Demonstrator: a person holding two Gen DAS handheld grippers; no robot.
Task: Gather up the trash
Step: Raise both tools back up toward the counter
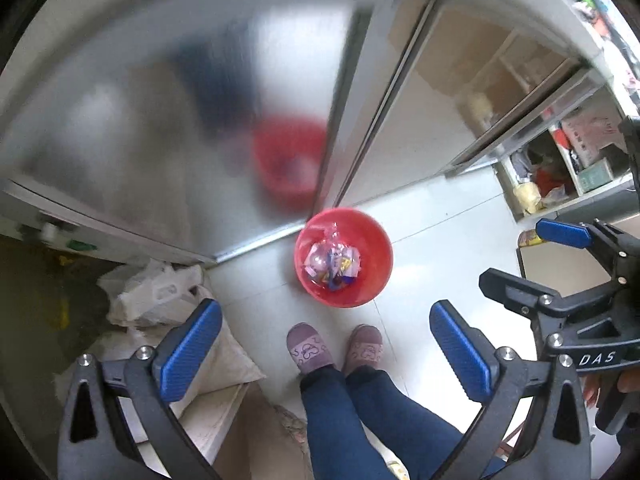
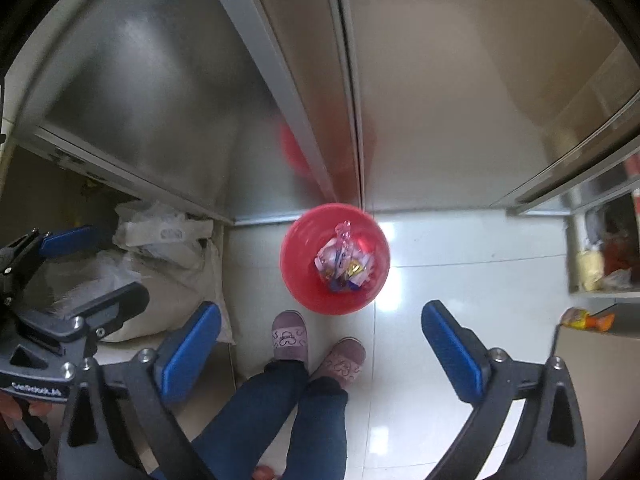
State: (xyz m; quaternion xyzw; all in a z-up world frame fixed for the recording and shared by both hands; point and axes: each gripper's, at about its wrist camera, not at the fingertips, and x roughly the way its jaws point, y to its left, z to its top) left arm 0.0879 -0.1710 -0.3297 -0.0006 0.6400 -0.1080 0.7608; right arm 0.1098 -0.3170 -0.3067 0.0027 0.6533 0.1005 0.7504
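Both grippers hang empty above the person's legs, the left gripper [image 1: 326, 352] and the right gripper [image 2: 320, 350] each with blue-padded fingers wide apart. Beyond the purple slippers [image 2: 289, 335], the clear knotted bag of wrappers [image 2: 344, 263] sits inside the round red plastic bin [image 2: 296, 264] on the white tiled floor [image 2: 460, 280], against the steel cabinet doors [image 2: 160, 120]. Collection looks done or nearly so; next probably means seeking further litter.

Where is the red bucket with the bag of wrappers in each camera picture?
Left wrist view: the red bucket sits just right of centre on the white floor, against the steel cabinet's corner, beyond the slippers.
Right wrist view: the red bucket sits at centre, against the same cabinet seam, above the slippers.
Shared landmark: the purple slippers just below the bucket in both.
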